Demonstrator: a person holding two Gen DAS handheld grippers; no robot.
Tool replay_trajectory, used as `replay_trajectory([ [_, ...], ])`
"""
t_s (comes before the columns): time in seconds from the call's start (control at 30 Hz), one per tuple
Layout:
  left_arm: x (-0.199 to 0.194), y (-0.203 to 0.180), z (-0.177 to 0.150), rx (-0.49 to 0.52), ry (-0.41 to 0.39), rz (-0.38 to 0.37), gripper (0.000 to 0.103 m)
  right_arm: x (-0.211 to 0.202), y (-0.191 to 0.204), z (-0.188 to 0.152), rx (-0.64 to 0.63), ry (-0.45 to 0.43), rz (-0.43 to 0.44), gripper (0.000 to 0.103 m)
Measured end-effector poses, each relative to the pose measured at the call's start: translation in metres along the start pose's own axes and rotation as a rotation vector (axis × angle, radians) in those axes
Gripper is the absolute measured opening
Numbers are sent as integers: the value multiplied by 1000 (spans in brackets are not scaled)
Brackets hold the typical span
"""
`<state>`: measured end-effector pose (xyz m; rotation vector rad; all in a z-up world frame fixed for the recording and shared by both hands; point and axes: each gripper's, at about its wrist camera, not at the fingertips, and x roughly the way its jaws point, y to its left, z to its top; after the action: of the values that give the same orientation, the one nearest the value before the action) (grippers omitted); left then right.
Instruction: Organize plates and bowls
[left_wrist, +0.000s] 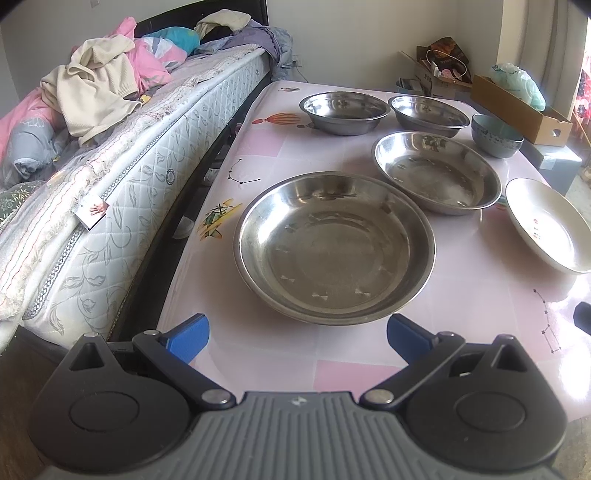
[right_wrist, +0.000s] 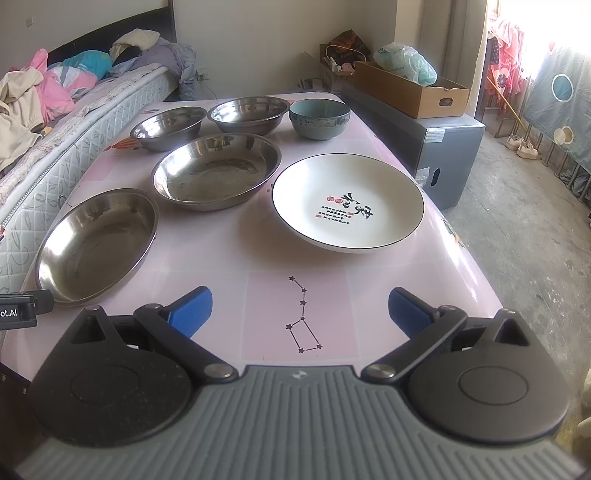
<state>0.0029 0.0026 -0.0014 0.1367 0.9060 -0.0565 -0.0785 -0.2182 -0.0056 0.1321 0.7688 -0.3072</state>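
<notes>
The left gripper (left_wrist: 297, 334) hangs low over the near edge of the pink table (left_wrist: 332, 354), its blue fingers spread wide with nothing between them. The right gripper (right_wrist: 300, 312) is the same, fingers apart and empty above a star pattern.

Taking the near steel plate (left_wrist: 334, 245) as the landmark: it lies just beyond the left gripper, near the table's bed-side edge. Behind it sits a second steel plate (left_wrist: 437, 171), apart from it. To its right lies the white ceramic plate (right_wrist: 347, 206), printed with calligraphy. Farther back stand two steel bowls (left_wrist: 345, 110) (left_wrist: 428, 114) side by side, with a blue-green ceramic bowl (right_wrist: 319, 118) at the far right.

Nothing is stacked yet. The risks look to be these: thin, sloped steel rims may slip from the pads, and a shove could slide the landmark plate off the bed side. The ceramic plate would probably chip if dropped onto steel. Its distance from the table's right edge is hard to judge through the fisheye.
</notes>
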Motion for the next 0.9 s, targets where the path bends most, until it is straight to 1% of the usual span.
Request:
replay_trajectory([
  [0.53,0,-1,-1,-1,2,-1,103,5,2,-1,-2,12,0,102],
  [0.9,0,-9,-1,10,18,-36,103,7,-1,-1,1,19,-2,102],
])
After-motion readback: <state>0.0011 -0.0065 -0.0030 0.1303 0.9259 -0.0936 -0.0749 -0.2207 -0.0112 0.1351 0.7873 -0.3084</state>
